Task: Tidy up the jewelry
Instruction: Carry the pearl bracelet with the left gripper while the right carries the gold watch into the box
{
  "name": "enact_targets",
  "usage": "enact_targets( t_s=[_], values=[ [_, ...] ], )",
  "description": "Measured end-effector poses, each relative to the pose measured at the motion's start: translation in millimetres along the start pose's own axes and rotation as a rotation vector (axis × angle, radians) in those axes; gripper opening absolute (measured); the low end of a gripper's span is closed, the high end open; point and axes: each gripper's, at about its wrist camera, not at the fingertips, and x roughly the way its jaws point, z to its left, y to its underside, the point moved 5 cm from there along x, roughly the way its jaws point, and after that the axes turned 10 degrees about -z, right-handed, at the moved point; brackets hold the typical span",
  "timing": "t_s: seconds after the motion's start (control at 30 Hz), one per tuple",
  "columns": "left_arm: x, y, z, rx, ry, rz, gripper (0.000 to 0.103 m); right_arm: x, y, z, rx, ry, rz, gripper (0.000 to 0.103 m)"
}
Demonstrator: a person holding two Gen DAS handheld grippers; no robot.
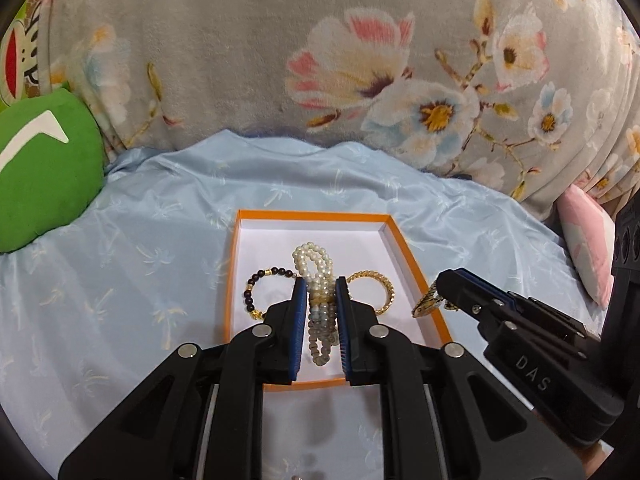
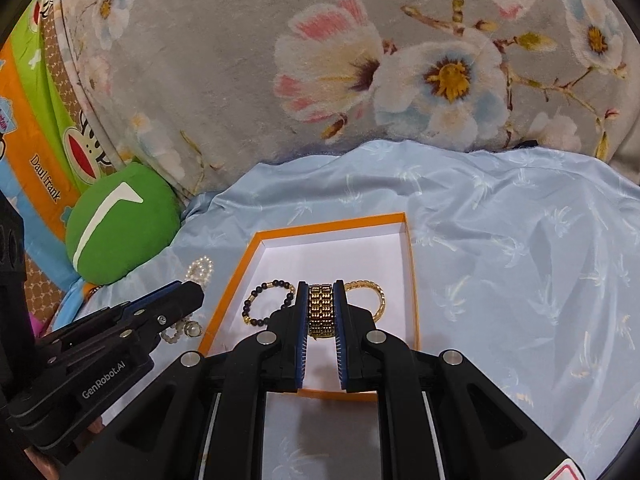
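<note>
Your left gripper [image 1: 322, 292] is clamped on the pearl strand [image 1: 316, 276]; your right gripper [image 2: 321, 292] pinches a gold band [image 2: 321, 312]. Both hang over the orange box [image 2: 336, 224], where a dark bead bracelet [image 2: 266, 300] and gold chain bracelet [image 2: 370, 292] already lie.

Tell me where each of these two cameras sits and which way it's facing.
Left wrist view: sits on the left tongs, looking forward and down at the orange box; its own fingers clamp a pearl bracelet, and the right tongs enter from the right.
Right wrist view: sits on the right tongs, facing the same box; its fingers clamp a gold link bracelet, and the left tongs enter from the left.
Shared: the box, the dark bead bracelet, the blue cloth, the green cushion.
</note>
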Motion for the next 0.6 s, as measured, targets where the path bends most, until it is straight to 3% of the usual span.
enact_targets(
  t_s=[0.23,0.6],
  values=[
    [31.8,24.9,5.9,-0.003,-0.014,0.066,0.014,33.4,28.0,-7.6,0.01,0.003,0.073,0.011],
    [51.3,50.0,22.1,-0.029,-0.037,0.138,0.014,42.1,50.0,-8.0,-0.042,0.034,0.135,0.011]
  ],
)
